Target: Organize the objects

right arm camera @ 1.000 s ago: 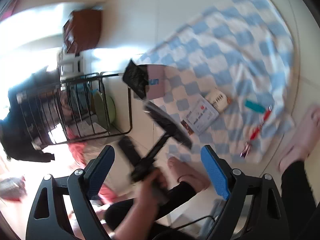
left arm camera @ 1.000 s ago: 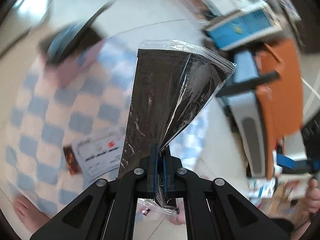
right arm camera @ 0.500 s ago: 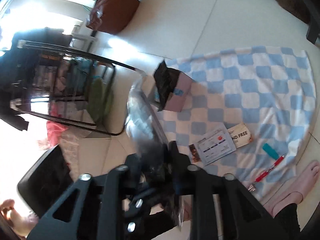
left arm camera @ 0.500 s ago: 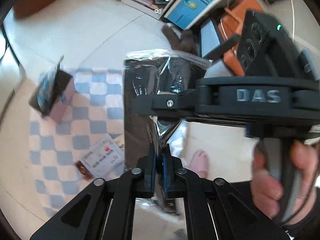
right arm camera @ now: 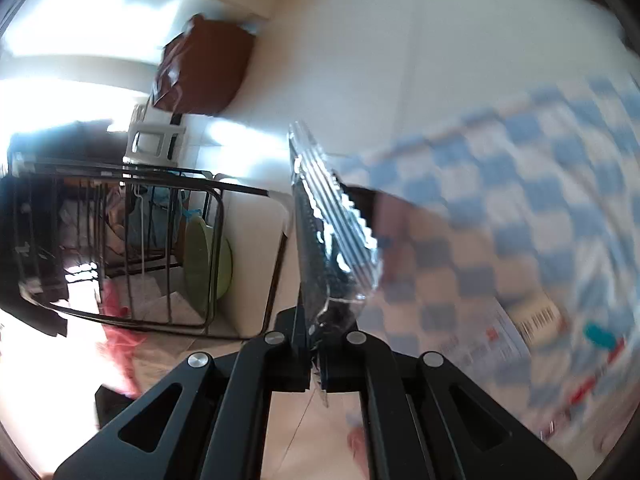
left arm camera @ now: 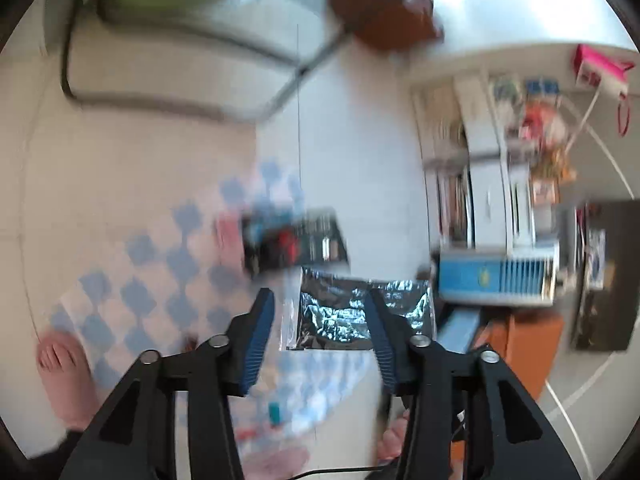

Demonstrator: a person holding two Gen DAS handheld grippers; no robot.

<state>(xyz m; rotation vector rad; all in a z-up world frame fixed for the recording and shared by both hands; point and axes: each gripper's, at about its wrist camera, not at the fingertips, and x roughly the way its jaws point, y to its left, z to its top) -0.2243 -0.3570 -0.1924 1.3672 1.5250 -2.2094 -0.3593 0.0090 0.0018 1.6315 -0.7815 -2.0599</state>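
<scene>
So the right gripper (right arm camera: 316, 364) has its fingers pinched tight on the plastic bag (right arm camera: 332, 236), the clear crinkly one with dark stuff inside, and it sticks up edge-on from the fingers, up in the air above the floor. From the left wrist view you can see that same bag (left arm camera: 360, 312) hanging out past the left gripper (left arm camera: 320, 316), whose blue-padded fingers are spread wide with nothing between them, the bag sits beyond them and not in the grip. Down on the floor there's a blue and white checkered cloth (right arm camera: 520, 184) with a pink box (right arm camera: 404, 224) near its corner, plus a printed card (right arm camera: 480, 344), a barcode label thing (right arm camera: 540, 318) and a little teal item (right arm camera: 600, 334) further along. Off the cloth is a black wire rack (right arm camera: 132, 248) with a green round thing (right arm camera: 208, 264) leaning in it, and a brown bag (right arm camera: 204, 72) beyond. A bare foot (left arm camera: 66, 376) shows at the cloth's edge. Everything's pretty motion-blurred.
</scene>
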